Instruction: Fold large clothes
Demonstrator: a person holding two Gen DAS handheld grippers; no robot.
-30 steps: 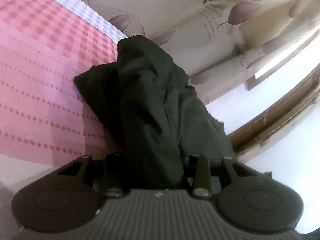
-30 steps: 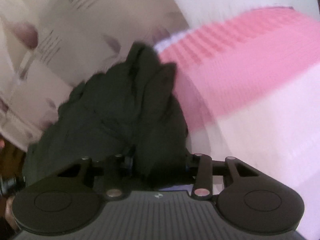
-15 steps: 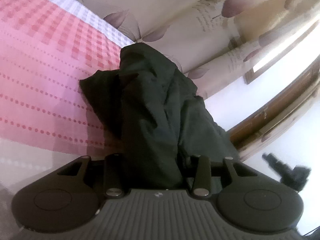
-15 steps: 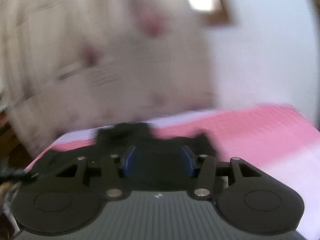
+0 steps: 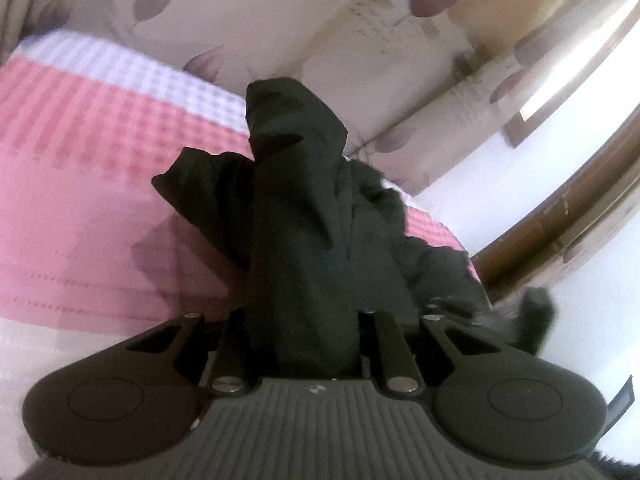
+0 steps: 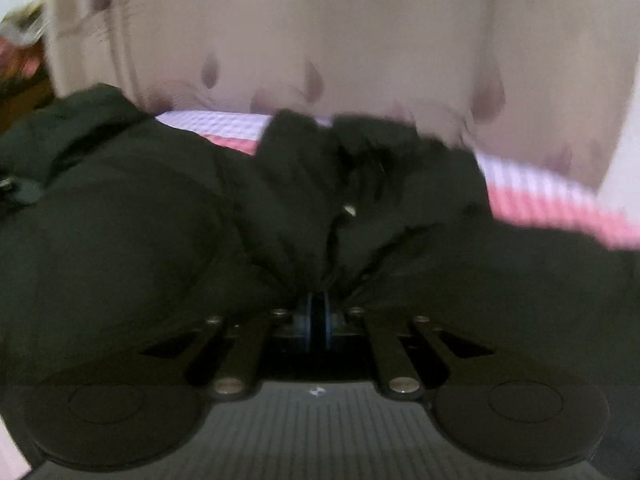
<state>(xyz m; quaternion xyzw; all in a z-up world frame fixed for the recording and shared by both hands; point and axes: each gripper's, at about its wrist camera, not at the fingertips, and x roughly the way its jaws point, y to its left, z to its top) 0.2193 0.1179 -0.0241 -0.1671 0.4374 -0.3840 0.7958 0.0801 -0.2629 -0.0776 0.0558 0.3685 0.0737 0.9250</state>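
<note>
Gripping at two separate points, both tools have hold of the dark garment (image 5: pixel 304 216), which is bunched and unfolded: part of it is lifted off the bed (image 5: pixel 88 168) and the rest trails across the pink-and-white checked cover near the bed's far edge, in front of the leaf-print curtain (image 5: pixel 280 12). In the left wrist view the left gripper (image 5: pixel 316 344) has a thick bundle of the cloth filling the space between its jaws, which are closing on it. In the right wrist view the right gripper (image 6: pixel 318 312) has its jaws pressed together on a thin pinch of fabric, with folds radiating outward from that point. The step in hand appears to be picking up and opening out the garment, before any fold is made. The next move probably calls for drawing the two holds apart until the cloth hangs taut, then laying it flat on the bed. Blur in the right view hides finer detail.
</note>
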